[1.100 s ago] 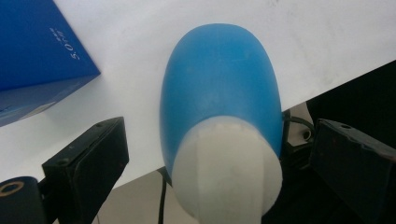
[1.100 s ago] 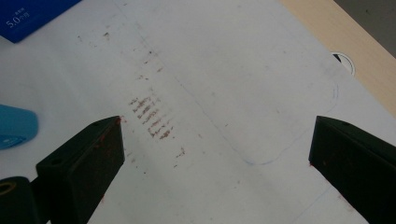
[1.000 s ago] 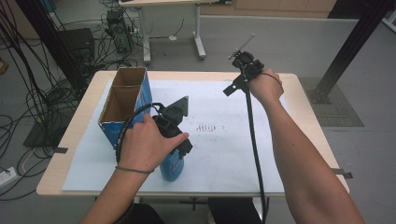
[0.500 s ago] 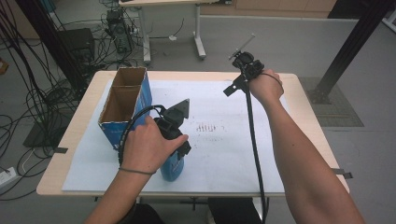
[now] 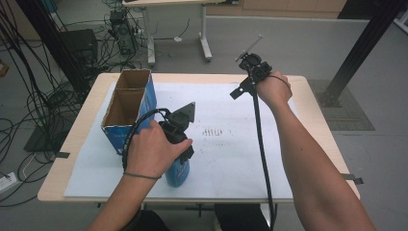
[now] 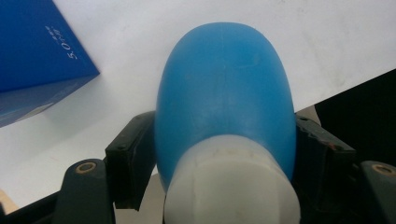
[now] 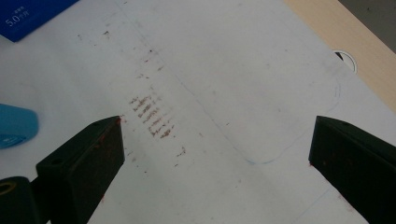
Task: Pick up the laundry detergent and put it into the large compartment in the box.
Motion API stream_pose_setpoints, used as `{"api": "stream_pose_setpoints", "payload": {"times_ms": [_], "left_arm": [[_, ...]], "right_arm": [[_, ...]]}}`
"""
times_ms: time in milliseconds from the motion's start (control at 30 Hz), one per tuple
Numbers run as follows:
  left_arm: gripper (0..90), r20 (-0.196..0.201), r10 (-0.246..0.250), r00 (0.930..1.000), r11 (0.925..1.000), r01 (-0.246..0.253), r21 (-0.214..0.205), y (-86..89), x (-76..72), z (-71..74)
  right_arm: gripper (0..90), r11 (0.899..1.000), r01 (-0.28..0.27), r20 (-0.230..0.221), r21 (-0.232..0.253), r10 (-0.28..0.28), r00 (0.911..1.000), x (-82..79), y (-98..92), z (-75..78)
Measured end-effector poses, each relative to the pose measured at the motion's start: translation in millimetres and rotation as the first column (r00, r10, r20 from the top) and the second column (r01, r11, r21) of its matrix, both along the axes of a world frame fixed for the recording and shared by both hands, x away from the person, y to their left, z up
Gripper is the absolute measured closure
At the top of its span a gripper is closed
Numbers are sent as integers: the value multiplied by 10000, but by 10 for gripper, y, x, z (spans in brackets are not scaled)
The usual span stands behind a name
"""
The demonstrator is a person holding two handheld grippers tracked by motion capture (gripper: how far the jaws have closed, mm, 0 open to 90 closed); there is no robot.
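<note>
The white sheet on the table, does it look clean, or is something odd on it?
Not fully clean. The white sheet carries a patch of short reddish-brown smudges near its middle, in rows like rubbed marks. Similar reddish traces sit on the right gripper jaw edge. The blue bottle, clamped in the left gripper, looks undamaged.

Blue bottle [image 5: 177, 172] half hidden under the left hand [image 5: 151, 150], blue box [image 6: 32, 51] cut by frame edge
</note>
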State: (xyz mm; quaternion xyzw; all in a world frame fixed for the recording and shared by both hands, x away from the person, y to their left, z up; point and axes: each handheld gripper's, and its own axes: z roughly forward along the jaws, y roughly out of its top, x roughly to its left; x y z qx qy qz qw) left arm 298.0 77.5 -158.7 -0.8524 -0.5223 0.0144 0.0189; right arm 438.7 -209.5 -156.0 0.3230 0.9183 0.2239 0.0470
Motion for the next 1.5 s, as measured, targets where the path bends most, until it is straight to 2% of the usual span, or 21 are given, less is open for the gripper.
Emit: {"api": "stream_pose_setpoints", "payload": {"times_ms": [233,967,1500], "left_arm": [[371,10,2,10000,10000,-2,11,-3,-8,3],[373,-158,-172,9997,9997,175,164,-40,35,2],[373,-117,-142,9998,9998,143,144,-33,25,2]], "right_arm": [[34,10000,15,-6,38,-15,10000,-2,-10,-4],[34,10000,70,54,2,-70,10000,-11,-13,5],[33,9999,80,22,86,-80,10000,-10,-6,-4]]}}
